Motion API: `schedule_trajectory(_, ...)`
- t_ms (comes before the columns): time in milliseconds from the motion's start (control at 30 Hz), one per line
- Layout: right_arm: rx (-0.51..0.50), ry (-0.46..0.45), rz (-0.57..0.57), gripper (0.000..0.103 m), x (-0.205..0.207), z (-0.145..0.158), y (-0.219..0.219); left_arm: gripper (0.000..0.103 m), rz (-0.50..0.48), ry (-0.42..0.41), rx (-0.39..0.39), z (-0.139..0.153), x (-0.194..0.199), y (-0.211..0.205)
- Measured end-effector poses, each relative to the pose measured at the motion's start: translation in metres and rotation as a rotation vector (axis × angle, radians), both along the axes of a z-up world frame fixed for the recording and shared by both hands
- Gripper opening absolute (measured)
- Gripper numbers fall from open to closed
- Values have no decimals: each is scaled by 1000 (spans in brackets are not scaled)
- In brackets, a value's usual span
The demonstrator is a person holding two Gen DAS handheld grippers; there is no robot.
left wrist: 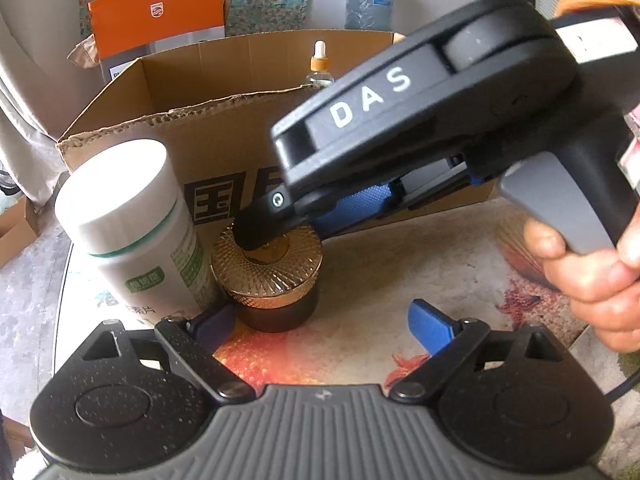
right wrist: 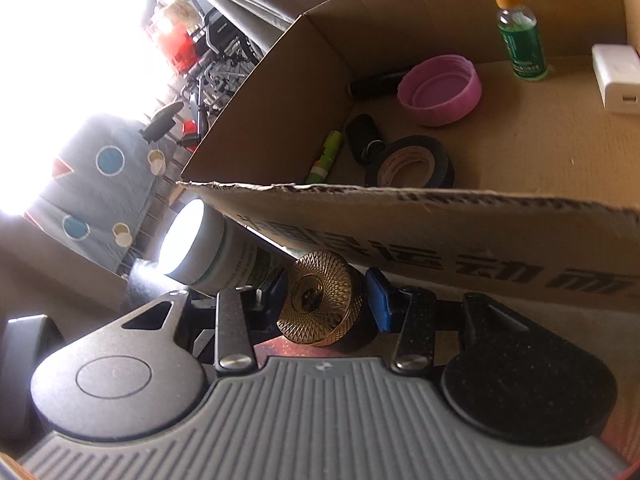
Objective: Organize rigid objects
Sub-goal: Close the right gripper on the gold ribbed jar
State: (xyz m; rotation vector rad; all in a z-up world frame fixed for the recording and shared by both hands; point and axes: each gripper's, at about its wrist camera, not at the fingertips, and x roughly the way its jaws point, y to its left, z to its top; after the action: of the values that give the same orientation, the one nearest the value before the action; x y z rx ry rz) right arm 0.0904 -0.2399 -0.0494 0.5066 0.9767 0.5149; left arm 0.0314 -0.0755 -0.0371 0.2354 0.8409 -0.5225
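jaws on our right gripper (right wrist: 326, 294) stand narrow around the gold-lidded jar (right wrist: 320, 300), one blue pad on each side of its patterned lid; we cannot tell whether the pads press on it. that jar (left wrist: 266, 276) stands upright on the desk (left wrist: 400, 264), just in front of the cardboard box (left wrist: 224, 128) and just beside the white bottle (left wrist: 132, 232) with the green label. our left gripper (left wrist: 320, 326) hangs wide apart with nothing between its pads, just short of the jar and the white bottle. a hand (left wrist: 592, 276) grips the right tool's grey trigger. inside the box (right wrist: 540, 148) we see a pink lid (right wrist: 440, 90), a roll of black tape (right wrist: 410, 162), a green dropper bottle (right wrist: 520, 40), a white block (right wrist: 616, 76), a small green tube (right wrist: 326, 156) and a black fob (right wrist: 362, 136).
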Motion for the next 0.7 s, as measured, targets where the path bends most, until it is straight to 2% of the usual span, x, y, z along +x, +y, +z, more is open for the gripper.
schedule_trajectory(267, -22, 11, -4, 43, -13, 4, -15, 94, -53, -7, -11, 2, -5, -11)
schedule_trajectory(533, -7, 19, -58, 43, -42, 5, -48, 94, -172, -1, -36, 4, -15, -36)
schedule_trajectory(700, 14, 15, -115, 43, -59, 6, -71, 91, -194, -35, -5, 5, -22, -46)
